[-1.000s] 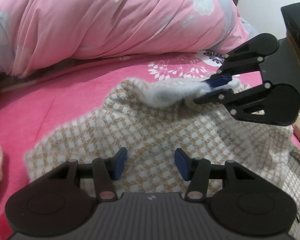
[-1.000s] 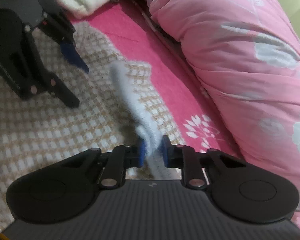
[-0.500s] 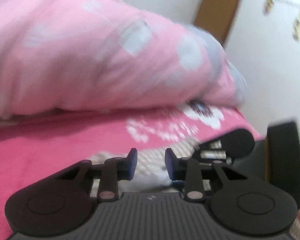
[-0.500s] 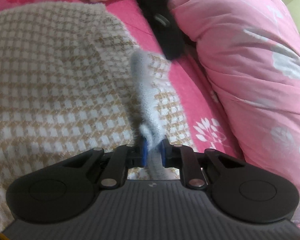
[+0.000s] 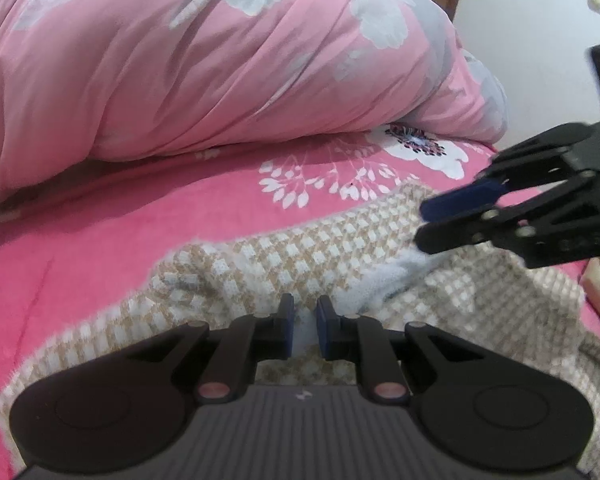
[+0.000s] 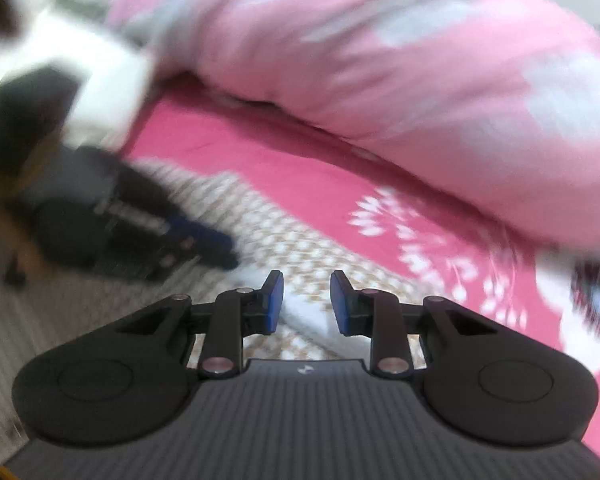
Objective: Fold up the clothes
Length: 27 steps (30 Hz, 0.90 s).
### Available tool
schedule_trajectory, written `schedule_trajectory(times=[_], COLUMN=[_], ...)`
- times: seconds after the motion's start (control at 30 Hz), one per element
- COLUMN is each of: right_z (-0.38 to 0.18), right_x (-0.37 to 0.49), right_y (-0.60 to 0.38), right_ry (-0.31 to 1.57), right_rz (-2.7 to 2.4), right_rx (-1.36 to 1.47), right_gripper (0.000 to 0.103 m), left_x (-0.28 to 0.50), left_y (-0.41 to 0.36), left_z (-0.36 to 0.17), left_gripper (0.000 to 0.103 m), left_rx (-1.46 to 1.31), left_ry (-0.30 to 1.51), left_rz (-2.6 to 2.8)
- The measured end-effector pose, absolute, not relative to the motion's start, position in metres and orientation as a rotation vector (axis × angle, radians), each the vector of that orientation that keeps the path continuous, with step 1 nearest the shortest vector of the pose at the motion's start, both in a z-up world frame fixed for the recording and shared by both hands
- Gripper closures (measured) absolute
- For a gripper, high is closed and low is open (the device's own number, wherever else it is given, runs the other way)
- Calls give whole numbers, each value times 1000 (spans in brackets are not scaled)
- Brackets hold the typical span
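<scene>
We see a beige-and-white checked knitted garment (image 5: 340, 256) lying rumpled across the pink floral bed sheet (image 5: 100, 232), its fuzzy white inner side turned up along one fold. Our left gripper (image 5: 302, 322) at 6 o'clock is closing on that pale fold, apparently to carry it over. Our right gripper (image 6: 306, 300), at 3 o'clock in the left view, is opening, the white fold loose between its pads.

The sweater (image 5: 340, 248) lay on the bed (image 5: 120, 216), near the cameras. The rolled quilt (image 5: 220, 60) lay on the bed behind it, at the far side.
</scene>
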State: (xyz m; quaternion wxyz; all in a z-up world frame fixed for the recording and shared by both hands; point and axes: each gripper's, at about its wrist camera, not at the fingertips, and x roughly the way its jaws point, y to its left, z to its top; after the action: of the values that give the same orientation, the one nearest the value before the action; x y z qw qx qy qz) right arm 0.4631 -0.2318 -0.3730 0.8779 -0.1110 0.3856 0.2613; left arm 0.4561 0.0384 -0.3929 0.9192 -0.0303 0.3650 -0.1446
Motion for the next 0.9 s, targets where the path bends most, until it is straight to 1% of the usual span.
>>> schedule_trajectory(times=[0.07,0.17,0.23,0.4,0.5,0.57,0.63,0.73,0.83,0.9], right_z=[-392,-411,-414,-418,-410,-404,-396,-410,-417,-420], right_x=[473,478,480,466,468,470,479,490,500,503], right_y=[-228,-214,-206,-198,-198,-198,-202,-204,-222,-230], right_ry=[877,888,881,859,876,888,901,1009,1075,1096], right_rz=[572,563,538,520,532,540,560,555,508,497], right_rx=[-211,-269,-286,-371,-382,-385,-267,-153,67,148], right_gripper=[82,82,84,83,83,86,86,88,89,90], left_x=[458,462,462,455,453,454,453,453,454,451], left_y=[39,36,33,25,26,28,30,33,39,39], left_z=[-394,-396,-397,-397,-396,-396,-396,-397,-392,-380], left_gripper=[91,91,91,91,91,91,91,91,91,90], left_rx=[-48,-19,12,91,86,66,50,16,-26,-6], left_ry=[755,755,750,752,755,761,765,784,805,784], left_rz=[-297,-304,-309,-310,-310,-313,-313,-307,-303,-304])
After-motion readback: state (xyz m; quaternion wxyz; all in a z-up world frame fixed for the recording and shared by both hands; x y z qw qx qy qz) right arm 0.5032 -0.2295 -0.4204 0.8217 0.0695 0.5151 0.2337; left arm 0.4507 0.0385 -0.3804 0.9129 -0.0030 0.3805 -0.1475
